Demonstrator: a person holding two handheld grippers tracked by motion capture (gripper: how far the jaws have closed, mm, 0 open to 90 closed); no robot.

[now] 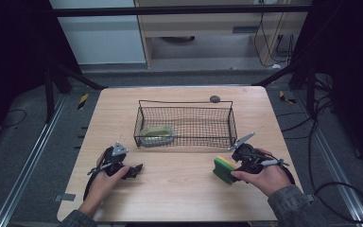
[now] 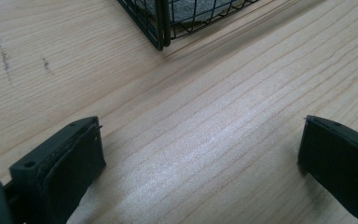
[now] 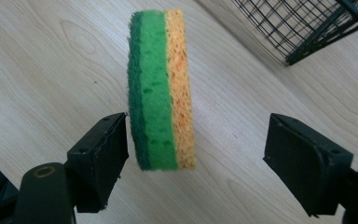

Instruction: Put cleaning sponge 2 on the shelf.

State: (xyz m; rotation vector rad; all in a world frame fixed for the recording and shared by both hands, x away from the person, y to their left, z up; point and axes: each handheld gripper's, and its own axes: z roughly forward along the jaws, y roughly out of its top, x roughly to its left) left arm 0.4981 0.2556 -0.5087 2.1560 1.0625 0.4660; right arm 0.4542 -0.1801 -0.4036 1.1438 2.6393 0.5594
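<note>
A sponge [image 1: 223, 169] with a green scouring side and a yellow side stands on its narrow edge at the table's front right. My right gripper [image 1: 230, 171] is open around it. In the right gripper view the sponge [image 3: 161, 88] has its green face close against the left jaw, and the right jaw stands well clear of the yellow face; I cannot tell if the sponge rests on the wood. My left gripper [image 1: 134, 169] lies low over the table at the front left. It is open [image 2: 200, 128] with only bare wood between its fingers.
A black wire basket [image 1: 184, 106] sits at the table's middle back, with a pale green-yellow object [image 1: 157, 135] in its left end. One basket corner [image 2: 161, 28] is near my left gripper, another [image 3: 307, 51] near my right. A small dark round thing [image 1: 214, 99] lies behind the basket.
</note>
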